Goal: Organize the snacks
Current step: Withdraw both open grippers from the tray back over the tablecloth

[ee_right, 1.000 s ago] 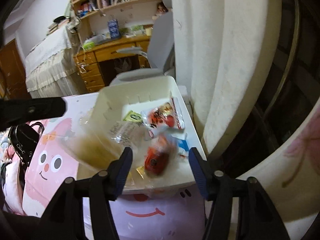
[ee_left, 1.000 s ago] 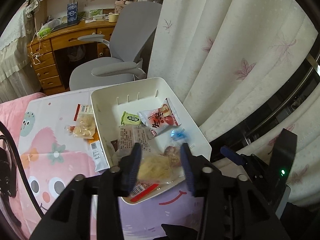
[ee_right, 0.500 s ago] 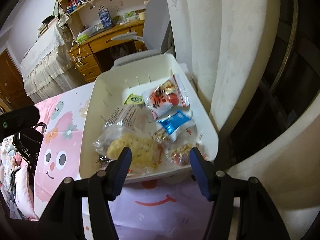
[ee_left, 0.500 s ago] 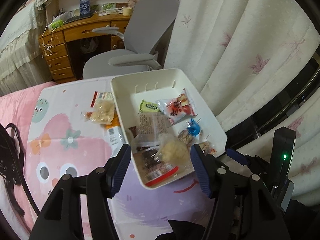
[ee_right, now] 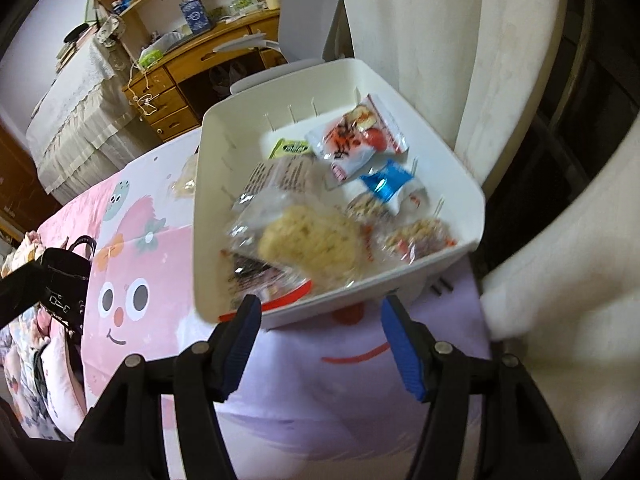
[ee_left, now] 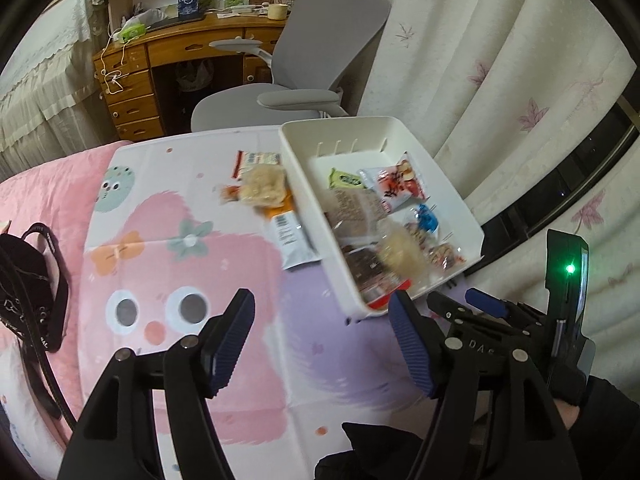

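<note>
A white bin (ee_left: 308, 216) sits on the cartoon-print cloth beside the curtain. It holds several packets: a yellow cracker pack (ee_left: 400, 252), a red-and-white one (ee_left: 396, 186), a green one (ee_left: 346, 178) and a blue one (ee_left: 426, 218). Left of the bin, another cracker pack (ee_left: 264, 188) and a white-and-orange packet (ee_left: 290, 232) lie on the cloth. My left gripper (ee_left: 320, 298) hovers over the cloth near the bin's front corner, its jaws opening with nothing between them. My right gripper (ee_right: 320, 304) stands open and empty just before the bin's front wall (ee_right: 360, 300).
A black bag (ee_left: 28, 280) with straps lies at the cloth's left edge. The pale curtain (ee_left: 500, 60) hangs close along the bin's right side. A grey office chair (ee_left: 320, 40) and a wooden desk (ee_left: 180, 52) stand behind the table.
The left jaws let go of the yellow cracker pack, which now lies in the bin, then widened and drew back leftward. The right gripper, after dropping a reddish packet in, pulled back to the bin's front.
</note>
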{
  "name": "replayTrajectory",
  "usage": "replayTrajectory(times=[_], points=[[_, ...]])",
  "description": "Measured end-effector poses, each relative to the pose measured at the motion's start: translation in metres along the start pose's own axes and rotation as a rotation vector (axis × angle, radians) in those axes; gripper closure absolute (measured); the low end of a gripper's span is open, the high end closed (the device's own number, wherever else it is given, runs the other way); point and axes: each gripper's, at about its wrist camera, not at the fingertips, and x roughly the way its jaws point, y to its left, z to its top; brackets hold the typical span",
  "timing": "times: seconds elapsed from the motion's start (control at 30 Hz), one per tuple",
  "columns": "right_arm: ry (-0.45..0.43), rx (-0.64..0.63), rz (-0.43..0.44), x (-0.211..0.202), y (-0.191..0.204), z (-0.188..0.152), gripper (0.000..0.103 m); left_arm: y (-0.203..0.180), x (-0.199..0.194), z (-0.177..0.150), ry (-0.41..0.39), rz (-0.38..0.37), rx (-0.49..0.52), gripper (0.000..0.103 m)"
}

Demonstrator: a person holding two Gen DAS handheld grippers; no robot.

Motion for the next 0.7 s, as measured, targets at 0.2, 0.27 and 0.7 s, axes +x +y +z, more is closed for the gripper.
replayTrajectory(times=[0.2,0.27,0.7], points=[[0.014,0.079,-0.011,-0.003,0.032,-0.021,0.04,0.048,-0.023,-0.014,0.005,-0.006,0.017,0.031],[0.012,0.095,-0.021,-0.004,0.042,-0.026,0.04,0.063,-0.029,-0.016,0.007,-0.007,0.024,0.028],[-0.022,0.207,-0.056,-0.003,0.119,-0.061,0.039,0.143,-0.05,-0.014,0.024,-0.015,0.128,0.023]])
